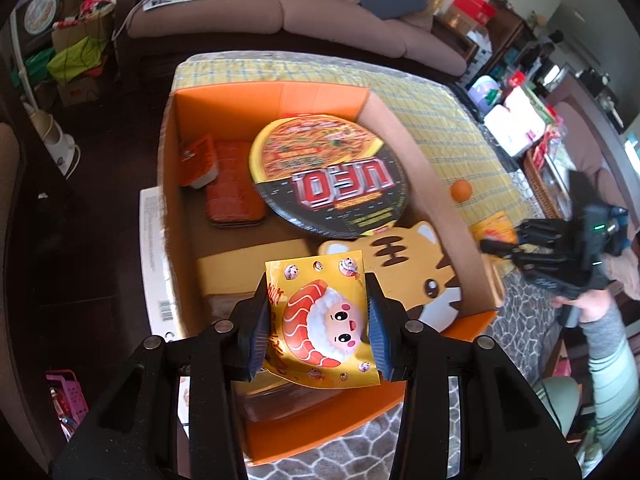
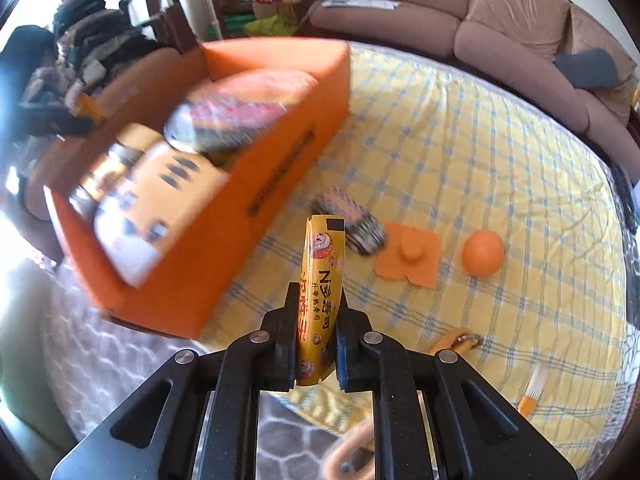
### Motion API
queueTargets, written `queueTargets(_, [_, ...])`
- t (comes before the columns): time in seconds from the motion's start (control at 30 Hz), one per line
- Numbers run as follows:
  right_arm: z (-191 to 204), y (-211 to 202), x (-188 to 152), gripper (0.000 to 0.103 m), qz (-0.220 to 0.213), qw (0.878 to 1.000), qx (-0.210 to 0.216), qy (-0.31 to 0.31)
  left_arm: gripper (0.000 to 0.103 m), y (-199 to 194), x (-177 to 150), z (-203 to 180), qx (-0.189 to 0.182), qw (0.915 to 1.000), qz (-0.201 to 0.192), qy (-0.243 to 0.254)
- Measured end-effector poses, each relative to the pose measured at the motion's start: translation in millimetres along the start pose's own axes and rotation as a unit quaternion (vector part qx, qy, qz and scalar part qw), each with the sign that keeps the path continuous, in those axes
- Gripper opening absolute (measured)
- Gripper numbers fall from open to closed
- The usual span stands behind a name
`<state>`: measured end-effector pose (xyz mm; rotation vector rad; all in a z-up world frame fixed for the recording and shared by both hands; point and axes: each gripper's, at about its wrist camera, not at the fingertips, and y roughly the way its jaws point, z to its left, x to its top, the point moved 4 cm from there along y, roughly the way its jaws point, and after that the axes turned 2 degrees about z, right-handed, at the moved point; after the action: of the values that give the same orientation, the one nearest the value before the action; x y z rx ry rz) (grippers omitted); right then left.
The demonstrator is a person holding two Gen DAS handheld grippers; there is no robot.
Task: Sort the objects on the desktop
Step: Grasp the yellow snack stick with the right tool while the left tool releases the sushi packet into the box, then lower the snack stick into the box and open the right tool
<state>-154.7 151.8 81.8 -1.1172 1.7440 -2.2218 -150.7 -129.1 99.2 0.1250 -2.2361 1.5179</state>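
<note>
The orange box (image 1: 192, 128) lay below and ahead of the left gripper (image 1: 316, 328), whose fingers pinched a sushi packet (image 1: 320, 324) flatwise, seemingly for dropping inside; the right gripper (image 2: 316, 344) was clamped edgewise on a second yellow packet (image 2: 322, 280), likely lifted for the same box

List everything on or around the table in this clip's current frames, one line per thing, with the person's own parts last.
Cardboard box: one, orange, on the table's left side.
Noodle bowl: one, black and yellow lid, in the box.
Tiger-face item: one, orange with stripes, in the box.
Red packs: a few, in the box's far left.
Sushi packet: one, yellow, held over the box.
Second sushi packet: one, yellow, held edge-on above the table.
Orange ball: one, on the checked cloth.
Orange flat piece: one, beside the ball.
Sofa: one, brown, behind the table.
Left gripper: shut on the sushi packet.
Right gripper: shut on the second sushi packet.
</note>
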Motion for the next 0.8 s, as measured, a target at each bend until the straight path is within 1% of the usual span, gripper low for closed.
queueTargets(0.1, [18,-18,21,0.013,-0.021,1.000,0.021,-0.002,0.040,5,-9,7,0.013,0.9998,0.013,0.005])
queueTargets(0.17, [37,-28,38,0.013,-0.036,0.998,0.045,-0.009,0.040,12,-18,10,0.029,0.9992,0.024,0.015])
queueTargets(0.23, [63,-29,57,0.014,-0.044,0.996,0.068,-0.025,0.040,18,-24,12,0.039,0.9985,0.031,0.019])
queueTargets(0.3, [85,-20,72,0.014,-0.043,0.995,0.081,-0.042,0.046,22,-28,11,0.053,0.9977,0.034,0.027])
queueTargets(0.33, [98,-14,79,0.014,-0.040,0.995,0.082,-0.051,0.052,22,-29,9,0.054,0.9976,0.030,0.030])
queueTargets(0.37, [112,-4,87,0.014,-0.035,0.994,0.088,-0.057,0.057,20,-30,9,0.052,0.9979,0.027,0.027])
queueTargets(0.4, [120,0,91,0.014,-0.034,0.993,0.093,-0.058,0.058,15,-30,9,0.039,0.9989,0.020,0.018])
queueTargets(0.43, [128,7,97,0.014,-0.033,0.993,0.097,-0.060,0.059,11,-29,9,0.035,0.9992,0.016,0.012])
queueTargets(0.53, [146,23,108,0.014,-0.029,0.992,0.108,-0.058,0.074,-10,-27,16,0.021,0.9997,-0.011,-0.006])
queueTargets(0.67, [160,28,118,0.015,-0.032,0.991,0.118,-0.055,0.074,-34,-23,36,-0.004,0.9983,-0.040,-0.042])
queueTargets(0.73, [165,29,122,0.016,-0.033,0.989,0.133,-0.051,0.075,-45,-21,48,-0.011,0.9963,-0.057,-0.063])
queueTargets(0.8, [173,32,124,0.018,-0.030,0.987,0.150,-0.050,0.075,-52,-19,58,-0.015,0.9947,-0.066,-0.077])
